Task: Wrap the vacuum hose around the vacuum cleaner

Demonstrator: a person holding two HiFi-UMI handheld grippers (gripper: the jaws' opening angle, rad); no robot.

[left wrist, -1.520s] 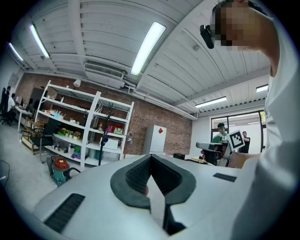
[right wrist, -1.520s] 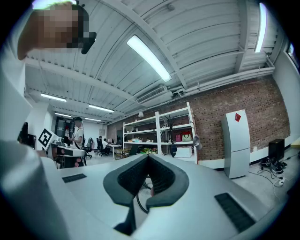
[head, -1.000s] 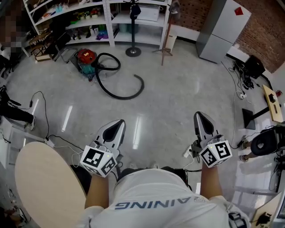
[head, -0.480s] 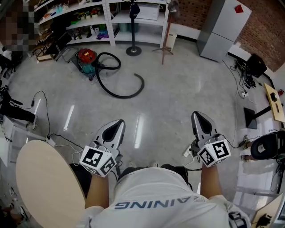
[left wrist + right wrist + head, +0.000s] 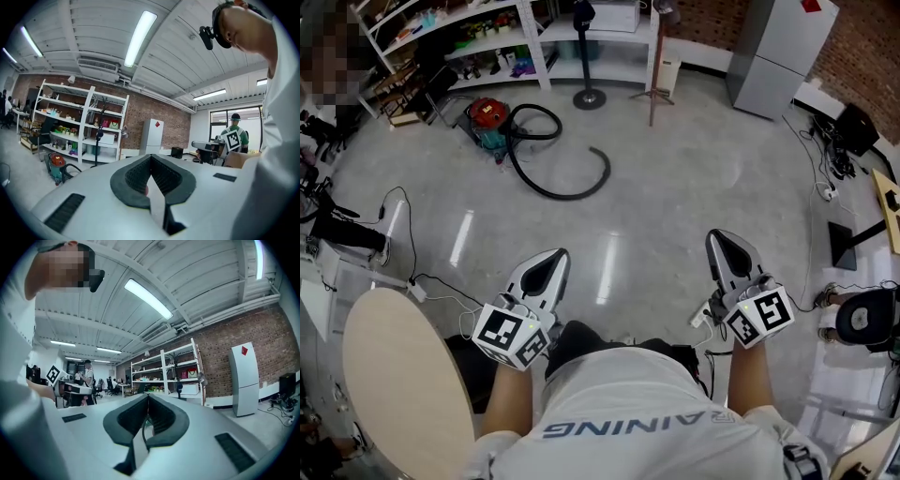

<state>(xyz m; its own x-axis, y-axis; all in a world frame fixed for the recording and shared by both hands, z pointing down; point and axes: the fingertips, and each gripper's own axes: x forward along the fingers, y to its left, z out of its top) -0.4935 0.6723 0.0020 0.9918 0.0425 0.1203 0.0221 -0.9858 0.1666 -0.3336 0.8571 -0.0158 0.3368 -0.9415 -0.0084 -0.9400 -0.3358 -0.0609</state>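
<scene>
Grey polished floor [image 5: 675, 169] seen from the head view, with the red vacuum cleaner [image 5: 486, 114] standing far ahead at upper left, just in front of the white shelving [image 5: 534, 37]. Its black hose [image 5: 567, 197] lies unwound on the floor, looping beside the body and then sweeping out to the right in an open arc. Left gripper [image 5: 551, 262] and right gripper [image 5: 722, 246] are held near the person's torso, well apart from the vacuum cleaner; in each gripper view the jaws are pressed together with nothing between them. Round wooden table [image 5: 394, 375] at lower left
</scene>
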